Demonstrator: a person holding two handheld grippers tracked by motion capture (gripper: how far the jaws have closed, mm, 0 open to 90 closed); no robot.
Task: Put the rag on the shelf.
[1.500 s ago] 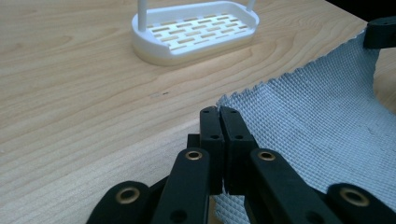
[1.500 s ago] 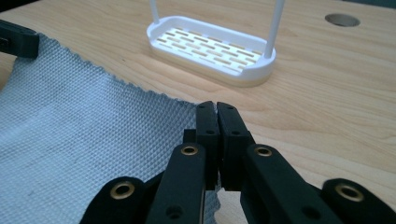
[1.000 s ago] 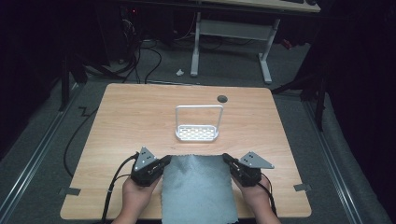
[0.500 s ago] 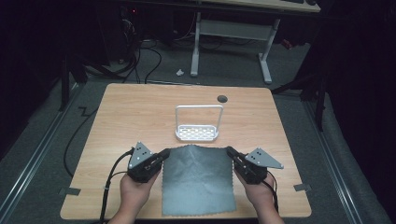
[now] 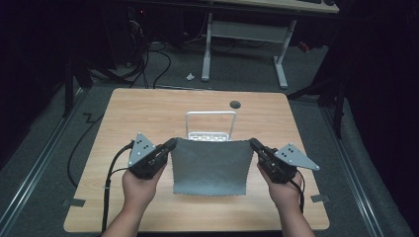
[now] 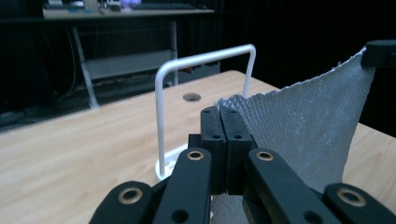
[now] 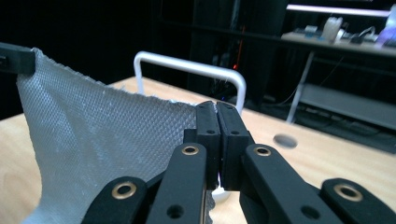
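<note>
At the bottom of the high view, the person's two hands come up from the lower edge, each holding a gripper. The left gripper [image 5: 167, 147] sits left of centre and the right gripper [image 5: 257, 146] right of centre. Each has its jaws pressed together on an upper corner of a grey cloth [image 5: 210, 167].

The cloth hangs between them in the middle of the frame, its top edge pulled nearly straight from gripper to gripper and dipping slightly in the middle. Its lower edge droops toward the wooden table [image 5: 148, 113]. Whether that edge touches the wood cannot be told. Gripping both corners well apart likely keeps the sheet spread flat and open, ready to be draped.

The top edge runs left to right across the frame, and the sheet's face is turned toward the person.

Just beyond the cloth, above centre, stands a white wire rack [image 5: 210, 123] with an upright hoop. Its bar runs parallel to the cloth's top edge, which suggests the cloth is meant to go over it.
</note>
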